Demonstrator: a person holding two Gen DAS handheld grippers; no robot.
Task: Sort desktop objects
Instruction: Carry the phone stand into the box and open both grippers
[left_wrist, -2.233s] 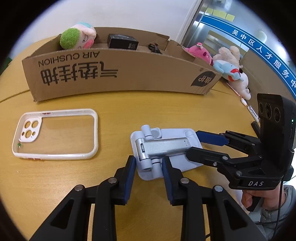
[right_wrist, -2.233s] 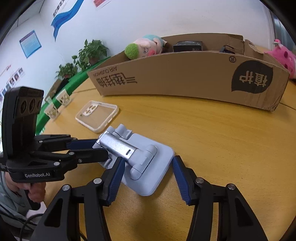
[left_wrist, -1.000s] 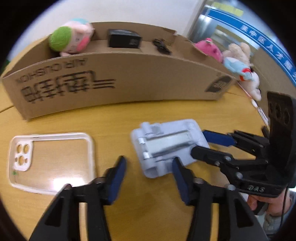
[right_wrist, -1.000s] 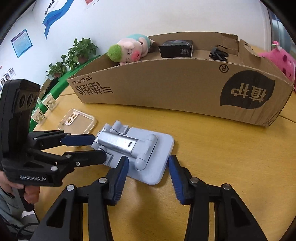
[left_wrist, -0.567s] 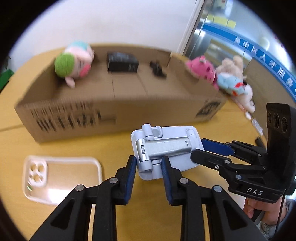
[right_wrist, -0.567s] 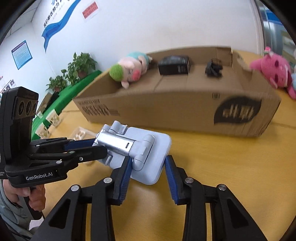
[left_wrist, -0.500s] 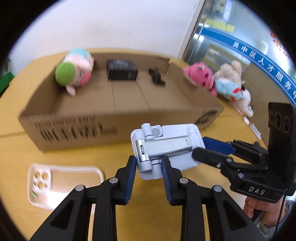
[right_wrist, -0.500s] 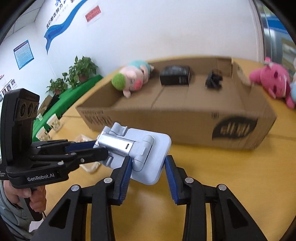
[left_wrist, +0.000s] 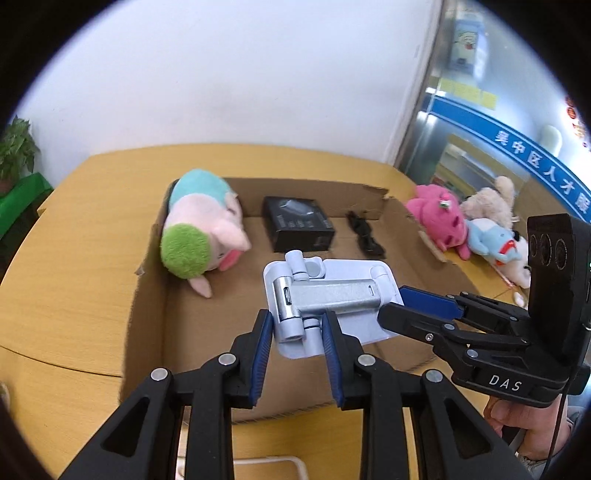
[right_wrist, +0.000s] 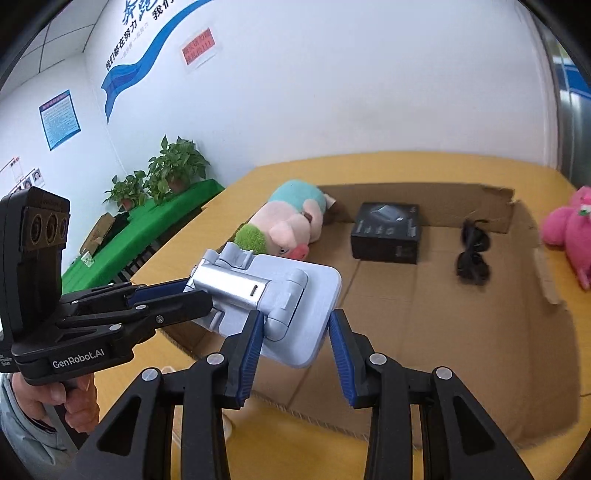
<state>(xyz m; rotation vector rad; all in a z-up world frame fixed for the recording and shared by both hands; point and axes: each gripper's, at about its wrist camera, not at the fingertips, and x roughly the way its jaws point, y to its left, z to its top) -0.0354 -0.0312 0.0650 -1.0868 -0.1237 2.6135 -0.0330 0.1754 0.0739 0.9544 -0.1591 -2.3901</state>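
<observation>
A light blue folding phone stand (left_wrist: 332, 291) (right_wrist: 280, 288) hangs in the air over the open cardboard box (left_wrist: 207, 332) (right_wrist: 443, 314), above its near part. My left gripper (left_wrist: 297, 325) (right_wrist: 195, 295) is shut on the stand's hinge end. My right gripper (right_wrist: 295, 325) (left_wrist: 395, 306) is shut on the stand's flat base end. Inside the box lie a plush pig with a green tuft (left_wrist: 199, 236) (right_wrist: 291, 225), a small black box (left_wrist: 299, 229) (right_wrist: 388, 232) and dark sunglasses (left_wrist: 364, 236) (right_wrist: 472, 251).
Plush toys, a pink one (left_wrist: 439, 221) (right_wrist: 569, 225) among them, lie on the yellow table (left_wrist: 74, 295) beyond the box's right end. The rim of a white phone case (left_wrist: 266, 461) shows at the bottom edge of the left wrist view. A hand (right_wrist: 74, 402) grips each handle.
Both grippers closed on the phone stand and raised it off the table to above the box. The box's inside came into view; the phone case slid to the bottom edge.
</observation>
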